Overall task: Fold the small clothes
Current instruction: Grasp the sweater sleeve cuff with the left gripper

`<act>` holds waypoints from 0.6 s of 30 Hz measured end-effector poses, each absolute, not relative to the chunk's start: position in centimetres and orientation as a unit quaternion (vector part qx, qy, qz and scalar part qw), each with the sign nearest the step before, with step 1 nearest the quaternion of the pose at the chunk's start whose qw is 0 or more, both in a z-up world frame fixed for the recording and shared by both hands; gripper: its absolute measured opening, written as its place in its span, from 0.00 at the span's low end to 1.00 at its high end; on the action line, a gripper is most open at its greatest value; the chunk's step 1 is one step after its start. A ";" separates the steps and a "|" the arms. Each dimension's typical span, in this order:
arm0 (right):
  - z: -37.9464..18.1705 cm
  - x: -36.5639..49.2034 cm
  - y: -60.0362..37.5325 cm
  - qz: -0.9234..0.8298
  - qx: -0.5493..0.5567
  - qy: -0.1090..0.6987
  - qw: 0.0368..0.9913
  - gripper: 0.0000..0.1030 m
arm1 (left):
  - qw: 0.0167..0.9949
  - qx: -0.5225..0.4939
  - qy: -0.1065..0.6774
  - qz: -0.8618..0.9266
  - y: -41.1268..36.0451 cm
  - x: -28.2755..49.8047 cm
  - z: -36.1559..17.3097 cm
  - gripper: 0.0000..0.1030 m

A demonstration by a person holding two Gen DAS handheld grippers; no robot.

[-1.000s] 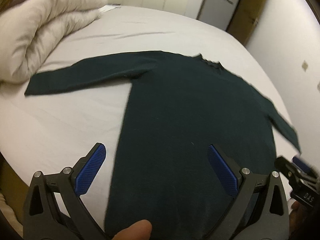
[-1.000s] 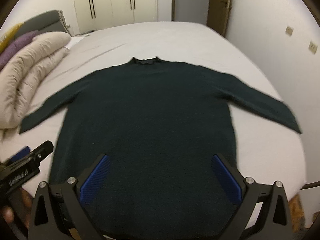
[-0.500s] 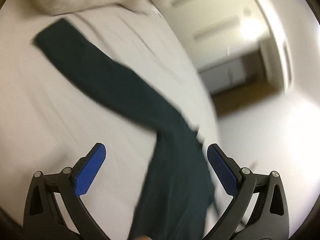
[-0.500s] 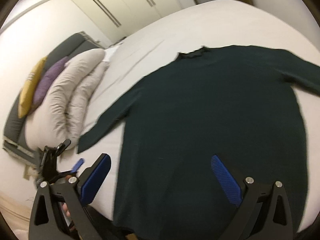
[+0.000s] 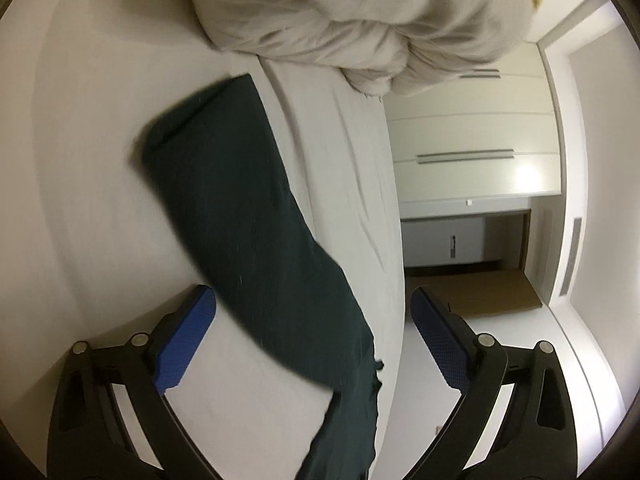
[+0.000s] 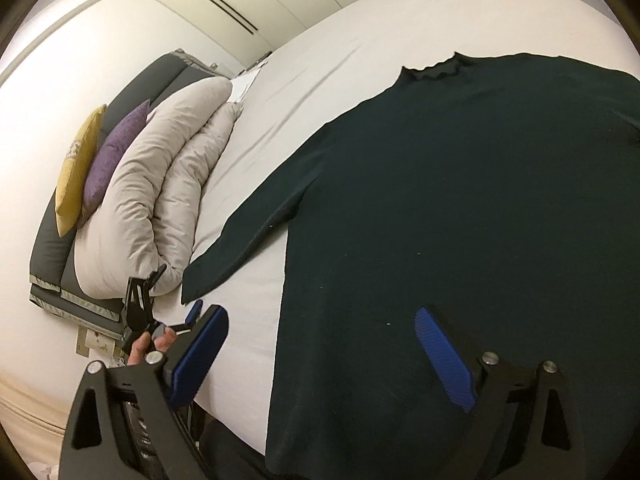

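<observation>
A dark green long-sleeved sweater (image 6: 460,200) lies flat on the white bed (image 6: 320,60), neck at the far side. Its left sleeve (image 5: 248,216) stretches out toward the duvet; the cuff end is at the far end of the sleeve in the left wrist view. My left gripper (image 5: 314,340) is open and empty, rolled sideways, just above the sleeve near the shoulder. It also shows in the right wrist view (image 6: 160,316) by the sleeve cuff. My right gripper (image 6: 320,360) is open and empty above the sweater's lower left hem.
A rolled beige duvet (image 6: 160,184) lies at the bed's left side, close to the sleeve cuff, with purple (image 6: 116,152) and yellow (image 6: 76,168) cushions behind it. Wardrobe doors (image 5: 472,128) stand beyond the bed. The bed edge is just below the grippers.
My left gripper swung left from over the sweater's body to the left sleeve and rolled sideways. My right gripper turned left and tilted, staying over the hem. Both stayed open.
</observation>
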State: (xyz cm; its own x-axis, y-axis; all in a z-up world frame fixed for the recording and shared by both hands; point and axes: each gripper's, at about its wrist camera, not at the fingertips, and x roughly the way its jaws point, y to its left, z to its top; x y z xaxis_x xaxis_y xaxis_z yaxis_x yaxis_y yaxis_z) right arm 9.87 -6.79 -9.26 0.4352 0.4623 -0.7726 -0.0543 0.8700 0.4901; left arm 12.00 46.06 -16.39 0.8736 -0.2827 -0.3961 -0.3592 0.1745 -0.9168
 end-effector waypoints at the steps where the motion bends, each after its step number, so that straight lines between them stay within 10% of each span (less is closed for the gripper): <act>1: -9.2 9.9 -6.6 0.159 0.199 0.507 0.824 0.91 | 0.723 -0.643 0.251 0.028 46.4 12.4 -16.5 0.87; 8: -9.1 10.3 -6.3 0.162 0.191 0.499 0.830 0.85 | 0.691 -0.678 0.247 0.035 48.6 13.5 -20.0 0.34; 18: -10.0 11.5 -7.7 0.161 0.194 0.501 0.828 0.62 | 0.777 -0.559 0.282 0.064 46.9 17.5 -15.5 0.10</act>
